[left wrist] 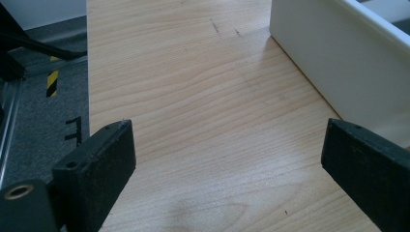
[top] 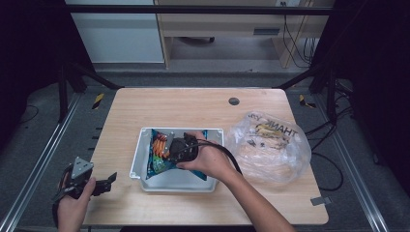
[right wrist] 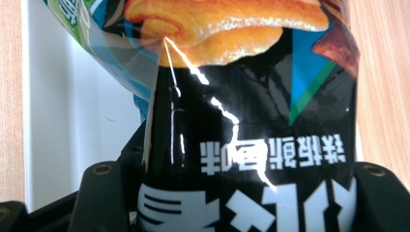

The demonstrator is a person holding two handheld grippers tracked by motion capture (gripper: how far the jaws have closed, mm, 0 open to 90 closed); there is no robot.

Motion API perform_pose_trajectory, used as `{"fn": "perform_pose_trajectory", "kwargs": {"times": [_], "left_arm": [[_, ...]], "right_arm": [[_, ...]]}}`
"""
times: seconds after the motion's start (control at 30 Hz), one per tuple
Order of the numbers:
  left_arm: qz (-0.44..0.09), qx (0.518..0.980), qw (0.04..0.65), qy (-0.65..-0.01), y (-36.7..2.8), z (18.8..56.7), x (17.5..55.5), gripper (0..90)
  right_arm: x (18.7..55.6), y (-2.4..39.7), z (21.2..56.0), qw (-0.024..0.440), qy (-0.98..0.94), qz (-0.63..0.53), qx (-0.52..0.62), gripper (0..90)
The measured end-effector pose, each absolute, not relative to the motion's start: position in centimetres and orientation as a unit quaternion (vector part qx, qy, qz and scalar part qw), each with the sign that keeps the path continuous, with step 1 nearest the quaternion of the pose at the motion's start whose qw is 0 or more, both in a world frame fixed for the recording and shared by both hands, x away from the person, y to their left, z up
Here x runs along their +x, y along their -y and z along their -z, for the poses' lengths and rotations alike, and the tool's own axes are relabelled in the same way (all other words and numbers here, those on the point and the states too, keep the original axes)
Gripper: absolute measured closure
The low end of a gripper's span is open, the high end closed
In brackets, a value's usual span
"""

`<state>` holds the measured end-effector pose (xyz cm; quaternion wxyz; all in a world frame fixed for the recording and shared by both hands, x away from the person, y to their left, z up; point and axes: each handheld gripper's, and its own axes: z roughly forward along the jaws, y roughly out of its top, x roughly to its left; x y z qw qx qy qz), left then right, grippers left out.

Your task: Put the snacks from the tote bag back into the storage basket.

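Glossy black-and-blue snack bag (right wrist: pixel 251 145) with printed orange crisps: lies inside the white rectangular plastic tub (top: pixel 140 154) at the middle of the pale wooden table (top: pixel 193 106). Your right gripper (top: pixel 170 149) is clamped on this bag over the tub. Your left gripper (top: pixel 112 178) rests at the table's near left edge, jaws spread wide with nothing between them. A crinkled clear plastic bag (top: pixel 270 145) sits just right of the tub.

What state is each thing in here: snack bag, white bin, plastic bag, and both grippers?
Snack bag: clamped in the right gripper, over the bin.
White bin: upright, open-topped.
Clear plastic bag: lying crumpled right of the bin.
Right gripper: shut on the snack bag.
Left gripper: open, nothing between its fingers.
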<state>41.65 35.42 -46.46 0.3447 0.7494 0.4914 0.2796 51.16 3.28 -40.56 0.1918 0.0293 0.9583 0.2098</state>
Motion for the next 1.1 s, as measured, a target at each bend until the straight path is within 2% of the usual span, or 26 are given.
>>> {"fn": "perform_pose_trajectory", "kwargs": {"times": [1.1], "left_arm": [[-0.277,0.748,0.348,-0.493,-35.4,46.5,41.7,4.9]], "right_arm": [[51.9,-2.9,42.4,0.181,-0.964,-0.192,0.039,37.1]]}}
